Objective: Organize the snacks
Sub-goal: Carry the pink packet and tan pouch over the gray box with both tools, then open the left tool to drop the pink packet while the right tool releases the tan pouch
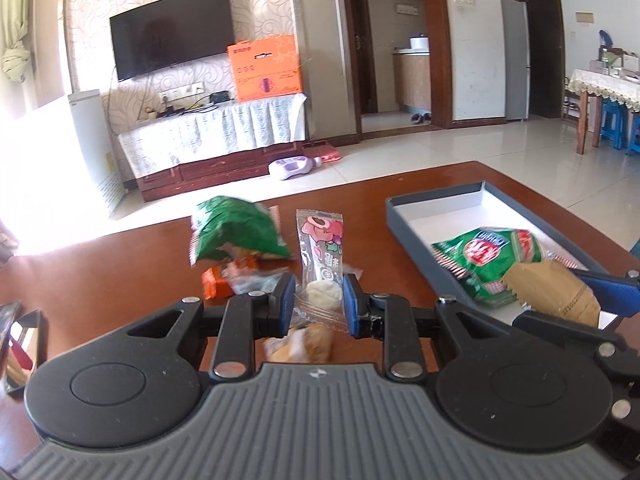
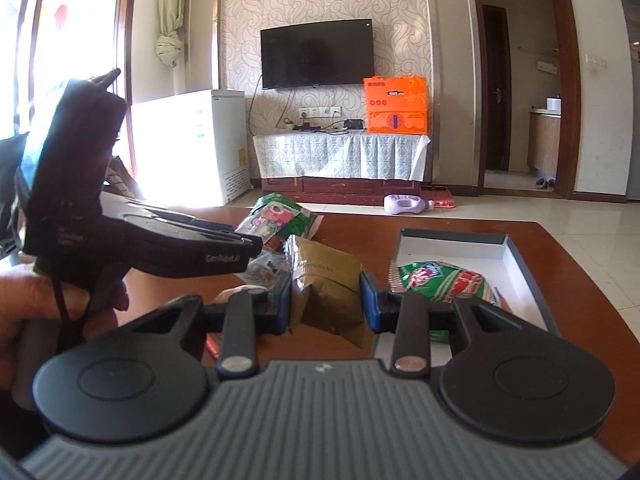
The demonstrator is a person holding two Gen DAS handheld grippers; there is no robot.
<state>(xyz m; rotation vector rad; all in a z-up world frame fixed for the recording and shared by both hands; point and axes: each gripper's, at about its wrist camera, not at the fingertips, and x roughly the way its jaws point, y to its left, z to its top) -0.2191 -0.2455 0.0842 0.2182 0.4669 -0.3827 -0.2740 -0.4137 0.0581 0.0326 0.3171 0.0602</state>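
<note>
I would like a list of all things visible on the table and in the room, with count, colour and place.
Tray: 1, grey, table right.
Green packet: 1, in tray.
Brown packet: 1, between right gripper's fingers.
Clear packet: 1, pink print, between left gripper's fingers.
Green bag: 1, table middle.
Orange packet: 1, under green bag.
TV: 1, black, wall.
Orange box: 1, TV stand.
Left gripper: black, blue pads.
Right gripper: same.

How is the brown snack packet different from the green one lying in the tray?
The brown packet is plain kraft-coloured and held between the right gripper jaws; the green packet is glossy with red print and lies loose in the grey tray. The brown one sits outside the tray's left edge. Both are sealed and crinkled.
</note>
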